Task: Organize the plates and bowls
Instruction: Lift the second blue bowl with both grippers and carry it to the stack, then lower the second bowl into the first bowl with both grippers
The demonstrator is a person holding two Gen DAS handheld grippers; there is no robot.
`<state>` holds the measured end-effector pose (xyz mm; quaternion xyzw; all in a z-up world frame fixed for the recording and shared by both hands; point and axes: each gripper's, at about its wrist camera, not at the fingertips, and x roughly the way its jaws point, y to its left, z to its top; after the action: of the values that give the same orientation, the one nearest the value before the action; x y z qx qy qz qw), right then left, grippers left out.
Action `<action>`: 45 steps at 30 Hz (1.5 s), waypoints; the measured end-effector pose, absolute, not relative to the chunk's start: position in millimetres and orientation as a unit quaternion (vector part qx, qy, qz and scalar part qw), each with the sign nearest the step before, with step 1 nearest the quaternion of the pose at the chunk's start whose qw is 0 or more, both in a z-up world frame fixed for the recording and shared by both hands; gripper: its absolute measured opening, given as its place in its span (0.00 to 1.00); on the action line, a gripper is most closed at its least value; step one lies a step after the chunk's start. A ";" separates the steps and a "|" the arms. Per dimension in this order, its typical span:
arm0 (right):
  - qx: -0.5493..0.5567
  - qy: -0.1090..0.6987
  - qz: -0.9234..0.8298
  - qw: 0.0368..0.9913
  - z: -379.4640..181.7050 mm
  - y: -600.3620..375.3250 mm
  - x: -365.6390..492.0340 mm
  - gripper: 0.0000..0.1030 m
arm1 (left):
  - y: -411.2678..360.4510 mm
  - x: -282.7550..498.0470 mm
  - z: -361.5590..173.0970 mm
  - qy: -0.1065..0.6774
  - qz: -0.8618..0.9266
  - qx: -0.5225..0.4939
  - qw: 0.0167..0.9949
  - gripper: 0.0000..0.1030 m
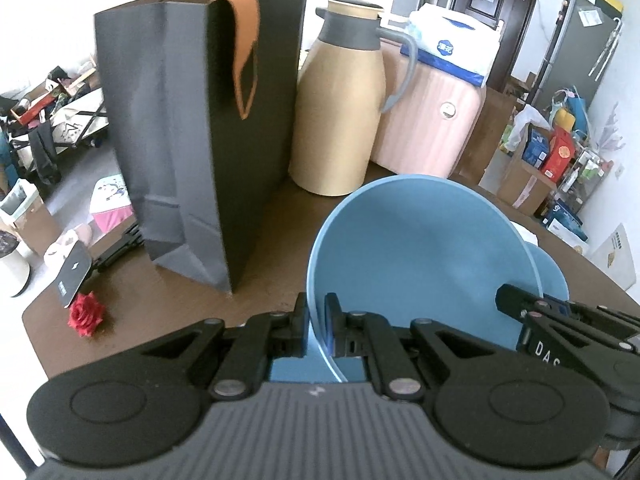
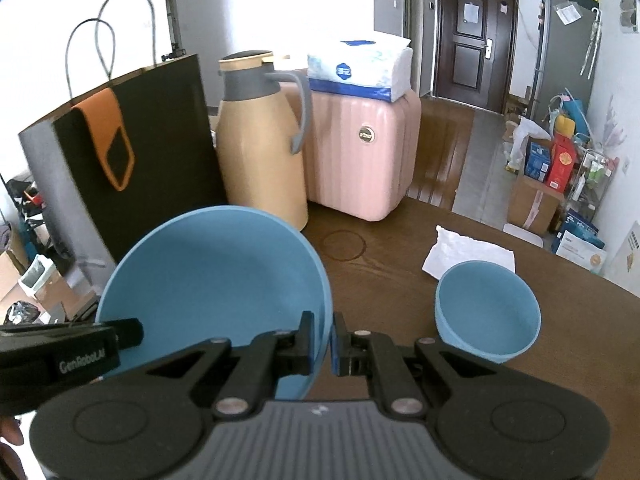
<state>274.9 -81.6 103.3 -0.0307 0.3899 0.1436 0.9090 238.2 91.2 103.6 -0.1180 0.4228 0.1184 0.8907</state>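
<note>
A large blue bowl [image 1: 420, 248] hangs tilted above the brown table [image 1: 260, 248], gripped at two places on its rim. My left gripper [image 1: 316, 308] is shut on the rim's near left side. My right gripper [image 2: 324, 328] is shut on the same bowl [image 2: 216, 272] at its right rim. Each gripper shows in the other's view: the right one [image 1: 520, 308] on the bowl's far side, the left one [image 2: 128, 332] at the lower left. A small blue bowl [image 2: 488, 320] stands upright on the table to the right; in the left wrist view it [image 1: 552, 276] peeks out behind the large bowl.
A dark paper bag [image 1: 180, 140], a tan thermos jug [image 1: 336, 112] and a pink case [image 2: 360, 152] with a tissue pack [image 2: 360, 68] on top line the back of the table. A white napkin [image 2: 468, 252] lies behind the small bowl. A red rose [image 1: 86, 314] lies near the left table edge.
</note>
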 end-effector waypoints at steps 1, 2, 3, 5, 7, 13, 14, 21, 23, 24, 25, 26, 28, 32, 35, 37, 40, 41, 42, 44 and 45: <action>-0.031 0.390 0.145 0.909 103.5 -79.6 271.3 0.07 | 92.8 234.2 103.7 0.422 0.119 -0.119 0.891 0.08; -0.032 0.390 0.146 0.909 103.5 -77.5 267.6 0.07 | 94.9 230.2 103.6 0.422 0.121 -0.120 0.890 0.08; -0.033 0.389 0.148 0.909 103.5 -75.0 263.9 0.07 | 96.6 226.4 103.7 0.422 0.122 -0.121 0.890 0.08; -0.034 0.389 0.150 0.908 103.0 -71.2 258.3 0.07 | 100.1 219.9 103.6 0.421 0.125 -0.122 0.890 0.08; -0.035 0.390 0.152 0.908 101.1 -66.5 252.3 0.07 | 103.3 212.6 103.2 0.420 0.128 -0.122 0.890 0.08; -0.036 0.396 0.159 0.904 92.2 -54.5 239.8 0.07 | 114.7 196.0 97.7 0.422 0.136 -0.124 0.888 0.08; -0.036 0.397 0.160 0.903 90.5 -52.7 238.0 0.07 | 116.5 193.1 96.3 0.422 0.137 -0.124 0.887 0.08; -0.035 0.408 0.163 0.898 72.6 -42.6 230.4 0.07 | 124.4 181.9 83.0 0.429 0.143 -0.126 0.883 0.08; -0.034 0.410 0.165 0.896 66.8 -40.6 228.9 0.07 | 126.4 180.4 79.2 0.430 0.146 -0.125 0.882 0.08; -0.035 0.412 0.165 0.895 64.0 -39.4 228.6 0.07 | 127.3 181.0 77.7 0.431 0.146 -0.125 0.881 0.08; -0.035 0.413 0.165 0.895 61.6 -38.1 227.9 0.07 | 128.6 181.0 75.7 0.433 0.147 -0.125 0.881 0.08; -0.035 0.415 0.165 0.894 59.3 -37.2 227.9 0.07 | 129.6 181.2 73.7 0.434 0.147 -0.125 0.880 0.08; -0.036 0.417 0.165 0.893 55.2 -35.0 227.9 0.07 | 131.2 181.4 70.0 0.435 0.148 -0.125 0.879 0.08; -0.039 0.422 0.165 0.890 46.6 -30.5 228.4 0.08 | 135.6 183.5 61.1 0.440 0.150 -0.127 0.876 0.08; -0.041 0.427 0.164 0.888 39.0 -27.9 229.6 0.08 | 136.6 184.8 54.7 0.444 0.152 -0.125 0.874 0.08; -0.040 0.429 0.162 0.888 34.4 -26.8 230.0 0.08 | 136.6 185.0 51.1 0.446 0.152 -0.123 0.873 0.08; -0.038 0.431 0.161 0.887 28.3 -25.5 230.2 0.08 | 136.8 185.8 46.2 0.448 0.154 -0.120 0.872 0.08; -0.038 0.432 0.162 0.886 26.2 -25.1 230.3 0.08 | 137.0 186.1 44.4 0.449 0.156 -0.119 0.872 0.08; -0.039 0.433 0.162 0.886 24.0 -24.7 230.5 0.08 | 137.2 186.3 42.5 0.450 0.156 -0.118 0.871 0.08; -0.039 0.434 0.162 0.885 20.0 -23.9 230.5 0.08 | 137.6 187.2 38.8 0.452 0.157 -0.116 0.871 0.08; -0.038 0.434 0.162 0.885 18.0 -23.6 230.5 0.08 | 137.9 187.7 36.5 0.453 0.156 -0.116 0.870 0.08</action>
<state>230.5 -23.6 18.0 -0.0384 0.4345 0.1615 0.8852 187.7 137.9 36.5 -0.1158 0.4530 0.1562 0.8701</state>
